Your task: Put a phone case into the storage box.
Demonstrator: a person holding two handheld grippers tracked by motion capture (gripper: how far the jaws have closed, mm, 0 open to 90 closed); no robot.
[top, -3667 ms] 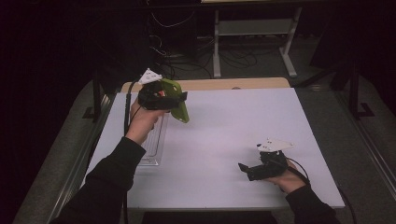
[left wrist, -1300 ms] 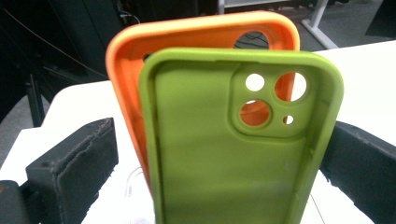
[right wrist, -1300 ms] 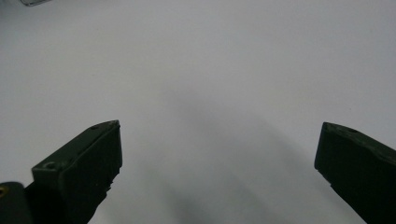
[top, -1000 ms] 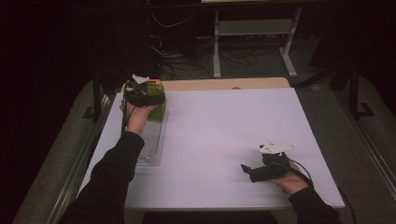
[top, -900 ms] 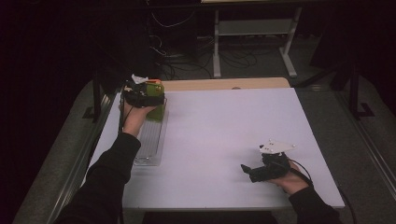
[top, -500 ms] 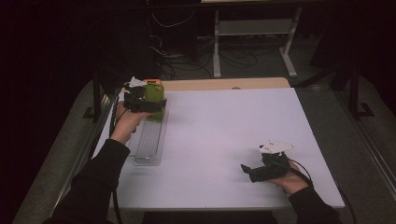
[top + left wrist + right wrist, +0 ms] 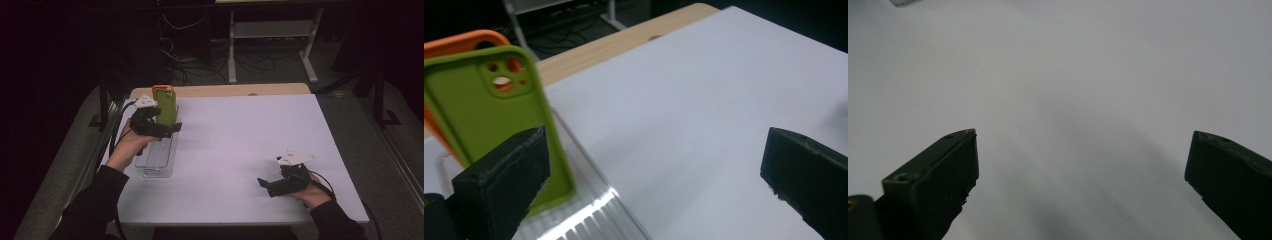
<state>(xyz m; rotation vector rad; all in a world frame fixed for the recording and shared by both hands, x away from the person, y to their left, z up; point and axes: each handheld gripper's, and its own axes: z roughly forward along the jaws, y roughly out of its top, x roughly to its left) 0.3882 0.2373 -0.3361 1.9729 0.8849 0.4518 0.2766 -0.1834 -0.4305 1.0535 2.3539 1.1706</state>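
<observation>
- The green phone case (image 7: 494,130) is standing upright in the far end of the clear slotted rack (image 7: 157,157), just in front of an orange phone case (image 7: 454,45) that is leaning behind it; in the left gripper view its lower edge is sitting in the ribbed base.
- The left gripper (image 7: 162,129) is hanging just beside the green case with its jaws spread wide, gripping nothing; in its own view the left-hand jaw is overlapping the case's lower corner, and whether it is touching cannot be told.
- The likeliest trouble is that jaw catching the case's edge as the hand is drawing off, tipping the case out of its slot or knocking it against the orange one, so that both are toppling.
- The rack is looking light and is lying near the left edge of the white table top (image 7: 240,145); a sideways nudge from the gripper or its cable could be sliding it toward that edge.
- A soft case standing in a shallow groove is probably leaning rather than locking in, so even a light brush might be enough to upset it.
- The left forearm is reaching forward from the bottom left of the high view, the hand raised above the rack and the gripper pointing toward the table's middle.
- The right gripper (image 7: 270,185) is resting low over the near right of the table, well apart from the rack, jaws wide apart and holding nothing, the hand lying near the surface.
</observation>
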